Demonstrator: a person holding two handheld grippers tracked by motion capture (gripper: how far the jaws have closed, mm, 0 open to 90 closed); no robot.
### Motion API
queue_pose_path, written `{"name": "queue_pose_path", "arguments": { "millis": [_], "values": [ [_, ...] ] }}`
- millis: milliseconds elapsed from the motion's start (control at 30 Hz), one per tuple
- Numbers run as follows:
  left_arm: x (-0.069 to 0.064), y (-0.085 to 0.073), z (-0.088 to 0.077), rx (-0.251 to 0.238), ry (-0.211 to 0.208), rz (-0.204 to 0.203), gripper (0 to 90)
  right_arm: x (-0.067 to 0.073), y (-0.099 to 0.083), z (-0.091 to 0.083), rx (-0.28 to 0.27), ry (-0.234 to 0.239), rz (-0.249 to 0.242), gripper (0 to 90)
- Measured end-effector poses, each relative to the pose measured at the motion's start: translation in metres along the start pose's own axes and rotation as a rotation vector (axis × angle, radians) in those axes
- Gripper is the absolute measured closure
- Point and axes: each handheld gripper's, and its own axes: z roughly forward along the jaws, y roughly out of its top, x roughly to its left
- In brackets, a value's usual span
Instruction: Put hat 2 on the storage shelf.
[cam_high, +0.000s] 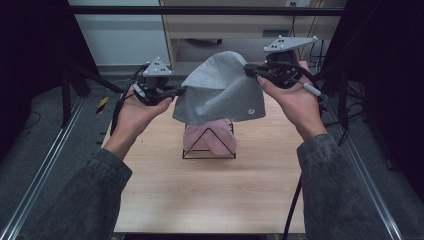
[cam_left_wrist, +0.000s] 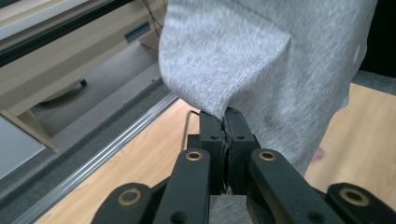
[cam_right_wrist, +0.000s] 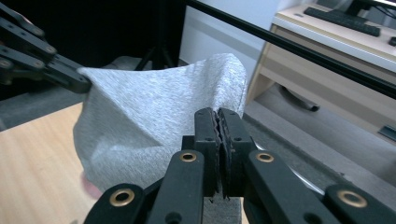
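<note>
Left gripper (cam_high: 181, 91): held in the person's left hand (cam_high: 134, 107) at the left of the high view, above the table's left edge. Jaws closed tight on the left edge of the grey cloth; in the left gripper view (cam_left_wrist: 225, 122) the fabric is pinched between the two black jaws, and a strip of it runs down between them.

Right gripper (cam_high: 248, 67): held in the person's right hand (cam_high: 295, 102), at the right of the high view and a little higher in that picture than the left one. Jaws closed on the cloth's opposite edge; in the right gripper view (cam_right_wrist: 218, 122) the pads meet with grey fabric clamped between them.

Grey cloth (cam_high: 220, 90): heather-grey knit garment, lifted clear of the table and stretched between the two grippers. It peaks near the right gripper and sags in loose folds toward its lower hem. A small round white mark sits near the lower right corner. It also shows in the left gripper view (cam_left_wrist: 271, 60) and the right gripper view (cam_right_wrist: 159, 121).

Wire stand (cam_high: 209, 145): black, triangular frame, standing on the table directly under the hanging cloth.

Pink cloth (cam_high: 220, 141): draped over the wire stand, its upper part hidden behind the grey cloth's hem.

Table (cam_high: 200, 200): light wood top, with a metal rail along each side.

Other gripper seen from the right gripper view: left gripper (cam_right_wrist: 81, 80) at upper left, its tip on the cloth's far corner.
</note>
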Motion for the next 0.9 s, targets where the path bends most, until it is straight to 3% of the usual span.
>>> {"name": "queue_pose_path", "arguments": {
  "millis": [367,533,900],
  "values": [
    [0.03,0.006,0.022,-0.003,0.091,-0.01,88.1,-0.018,-0.005,0.028,-0.054,-0.047,0.053,87.3],
    [0.033,0.004,0.031,-0.007,0.122,0.015,88.0,-0.023,-0.009,0.041,-0.061,-0.05,0.056,87.4],
    [0.037,-0.013,0.053,0.007,0.143,0.013,88.0,-0.029,-0.027,0.071,-0.063,-0.029,0.075,87.4]
  ]
}}
